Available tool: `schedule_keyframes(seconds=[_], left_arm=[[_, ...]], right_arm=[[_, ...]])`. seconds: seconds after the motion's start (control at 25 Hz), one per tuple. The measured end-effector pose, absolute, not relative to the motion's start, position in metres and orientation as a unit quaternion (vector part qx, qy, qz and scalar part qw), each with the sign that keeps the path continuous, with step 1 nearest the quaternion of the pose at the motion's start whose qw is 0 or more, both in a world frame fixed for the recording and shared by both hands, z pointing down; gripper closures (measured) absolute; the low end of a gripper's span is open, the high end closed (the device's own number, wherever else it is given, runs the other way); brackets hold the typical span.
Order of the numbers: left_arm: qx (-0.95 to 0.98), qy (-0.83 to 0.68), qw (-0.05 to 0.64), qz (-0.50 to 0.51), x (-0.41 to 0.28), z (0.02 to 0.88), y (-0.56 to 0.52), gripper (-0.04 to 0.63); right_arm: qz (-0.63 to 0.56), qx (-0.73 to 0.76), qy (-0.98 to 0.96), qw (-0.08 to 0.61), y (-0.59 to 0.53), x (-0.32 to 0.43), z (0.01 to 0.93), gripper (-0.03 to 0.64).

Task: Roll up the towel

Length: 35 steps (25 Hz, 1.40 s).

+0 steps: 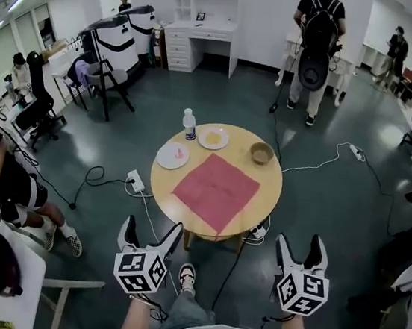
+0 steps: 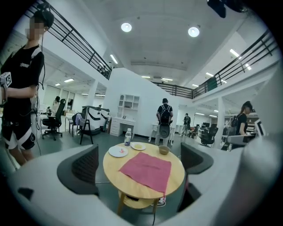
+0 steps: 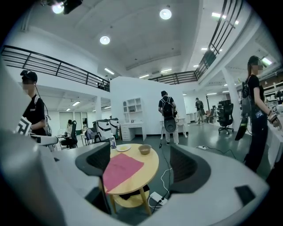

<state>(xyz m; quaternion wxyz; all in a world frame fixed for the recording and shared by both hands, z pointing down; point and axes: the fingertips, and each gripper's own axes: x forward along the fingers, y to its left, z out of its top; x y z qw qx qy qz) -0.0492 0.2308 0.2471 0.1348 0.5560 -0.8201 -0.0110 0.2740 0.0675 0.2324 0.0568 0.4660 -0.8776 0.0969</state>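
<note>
The towel (image 1: 216, 191) is pink and lies spread flat on the round wooden tabletop (image 1: 266, 184). It is not rolled at any part. It sits like a diamond, a little toward the 6 o'clock side of the tabletop, and its near corner reaches the edge there.

Both tongs are in the air in front of the person, short of the tabletop and well apart from the towel. The left tongs (image 1: 152, 228) have their two jaws wide apart with nothing between them; from them the towel is at about 1 o'clock. The right tongs (image 1: 301, 243) are also spread wide and empty; from them the towel is at about 11 o'clock. In the left gripper view the tabletop and the towel show far off in the gap between the jaws. In the right gripper view they show toward the left jaw.

On the far half of the tabletop stand other things, none touching the towel: a white plate (image 1: 172, 156) at 10 o'clock, a clear bottle (image 1: 189, 125) at 11 o'clock, a second plate (image 1: 213, 138) with something yellow at 12 o'clock, and a small bowl (image 1: 261, 154) at about 1 o'clock.
</note>
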Motion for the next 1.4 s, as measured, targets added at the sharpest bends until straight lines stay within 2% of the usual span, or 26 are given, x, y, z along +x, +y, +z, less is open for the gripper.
schedule_keyframes(seconds=[0.32, 0.8, 1.4], left_arm=[[0.607, -0.784, 0.130, -0.018, -0.132, 0.243, 0.123, 0.012], [0.676, -0.726, 0.125, 0.019, -0.218, 0.242, -0.011, 0.012], [0.685, -0.709, 0.162, 0.033, -0.237, 0.277, -0.063, 0.012]], right_arm=[[0.082, 0.518, -0.850, 0.051, 0.004, 0.215, 0.216, 0.198], [0.102, 0.583, -0.805, 0.040, -0.074, 0.141, 0.225, 0.216], [0.097, 0.558, -0.820, 0.082, -0.124, 0.098, 0.235, 0.219]])
